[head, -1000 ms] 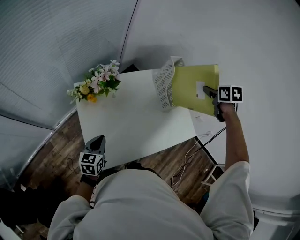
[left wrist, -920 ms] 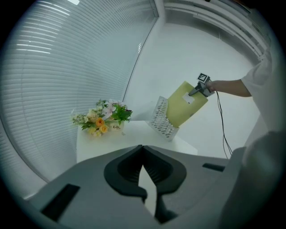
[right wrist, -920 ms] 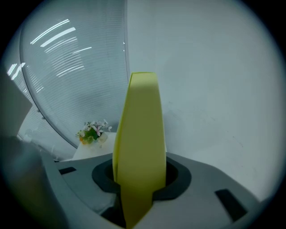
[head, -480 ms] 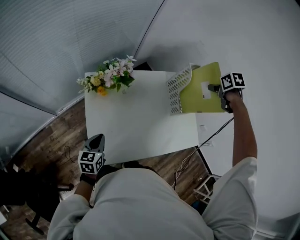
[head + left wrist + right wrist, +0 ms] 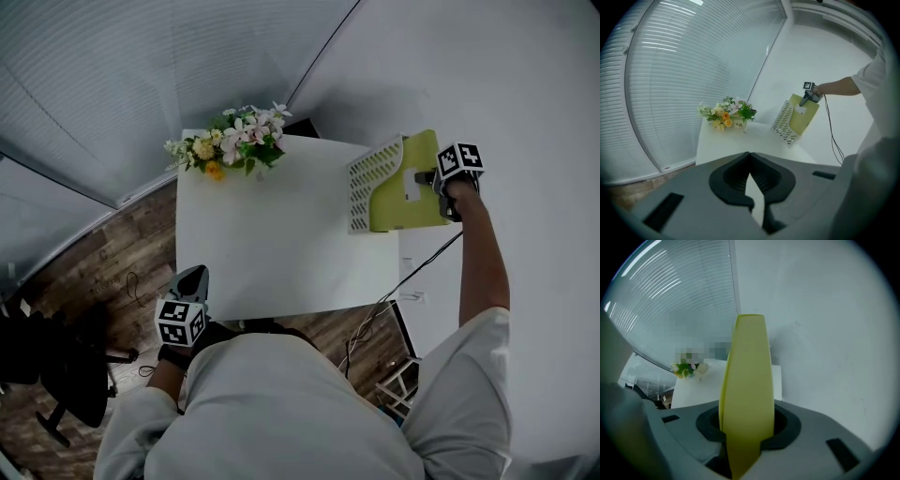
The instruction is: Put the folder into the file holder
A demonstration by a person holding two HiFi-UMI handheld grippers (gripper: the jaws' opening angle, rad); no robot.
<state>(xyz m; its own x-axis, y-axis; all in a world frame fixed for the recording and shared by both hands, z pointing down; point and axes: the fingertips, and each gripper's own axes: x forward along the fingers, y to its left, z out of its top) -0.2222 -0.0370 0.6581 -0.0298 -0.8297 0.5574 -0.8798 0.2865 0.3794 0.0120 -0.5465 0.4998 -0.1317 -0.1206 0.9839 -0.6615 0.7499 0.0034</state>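
Note:
A yellow-green folder (image 5: 412, 192) stands nearly upright at the right end of the white table (image 5: 272, 244). It leans against the white mesh file holder (image 5: 370, 183), and its lower part is hidden behind the mesh wall in the left gripper view. My right gripper (image 5: 439, 183) is shut on the folder's upper right edge. In the right gripper view the folder (image 5: 747, 390) rises edge-on between the jaws of the right gripper (image 5: 745, 432). My left gripper (image 5: 190, 286) hangs off the table's near edge, shut and with nothing in it. The left gripper view shows the folder (image 5: 804, 119) and holder (image 5: 783, 125) far off.
A bunch of flowers (image 5: 234, 141) stands at the table's far left corner. A dark cable (image 5: 422, 272) hangs past the table's right side. A black chair (image 5: 56, 366) sits on the wood floor at the left. Window blinds and a white wall close the far sides.
The right gripper has tipped the folder from a flatter tilt to nearly upright and brought it down against the file holder. The left gripper has stayed by the table's near edge.

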